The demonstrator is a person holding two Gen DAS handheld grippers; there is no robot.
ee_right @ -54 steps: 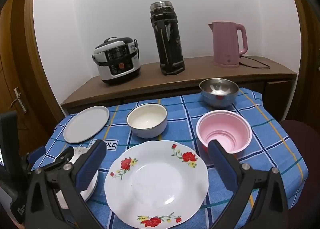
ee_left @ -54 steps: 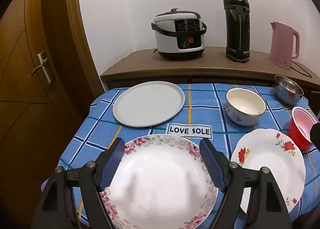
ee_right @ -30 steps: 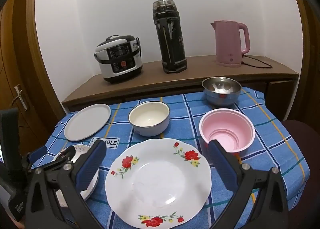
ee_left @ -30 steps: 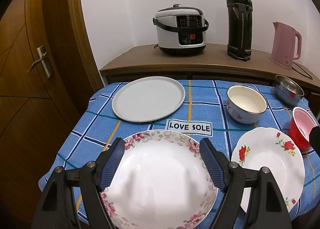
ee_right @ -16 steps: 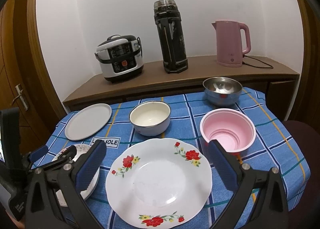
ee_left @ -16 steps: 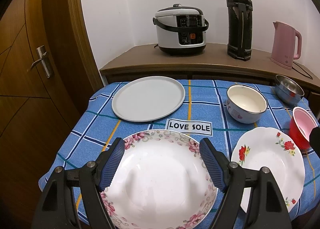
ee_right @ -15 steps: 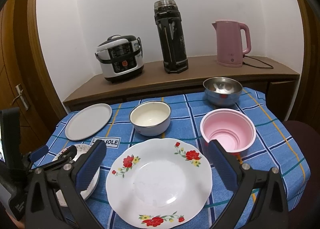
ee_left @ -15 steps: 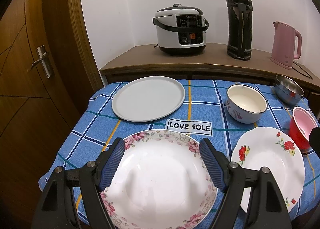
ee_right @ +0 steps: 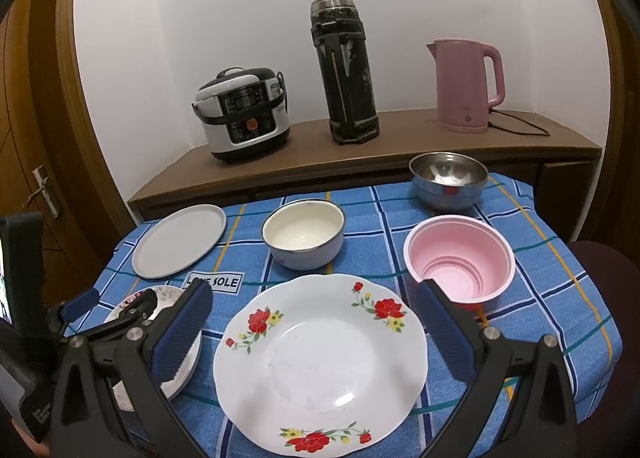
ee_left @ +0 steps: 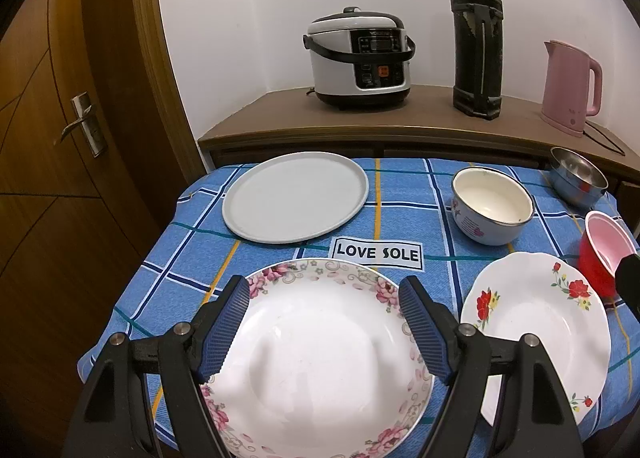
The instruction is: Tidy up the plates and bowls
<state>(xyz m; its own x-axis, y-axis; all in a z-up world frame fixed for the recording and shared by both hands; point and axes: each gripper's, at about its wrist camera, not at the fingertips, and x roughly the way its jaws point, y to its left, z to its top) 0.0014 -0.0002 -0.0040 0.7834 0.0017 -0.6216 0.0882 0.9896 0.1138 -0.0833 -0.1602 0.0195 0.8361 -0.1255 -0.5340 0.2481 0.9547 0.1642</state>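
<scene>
On the blue checked tablecloth (ee_left: 400, 194) lie a pink-flowered plate (ee_left: 320, 354) at the front left, a red-flowered plate (ee_right: 320, 358) at the front middle and a flat grey plate (ee_left: 294, 200) behind. Further back stand a white enamel bowl (ee_right: 303, 236), a pink bowl (ee_right: 458, 258) and a steel bowl (ee_right: 448, 178). My left gripper (ee_left: 324, 322) hovers open above the pink-flowered plate, holding nothing. Over the red-flowered plate my right gripper (ee_right: 316, 326) is open too and just as empty. The left gripper (ee_right: 100, 318) also shows at the right wrist view's left edge.
A wooden shelf (ee_left: 400, 118) behind the table carries a rice cooker (ee_left: 360, 58), a black thermos (ee_left: 476, 42) and a pink kettle (ee_left: 570, 86). A wooden door (ee_left: 60, 138) stands to the left. A "LOVE SOLE" label (ee_left: 378, 252) lies on the cloth.
Both grippers have drawn back and risen slightly since the earliest frames, then held still. Nothing on the table has moved, and both grippers stay open.
</scene>
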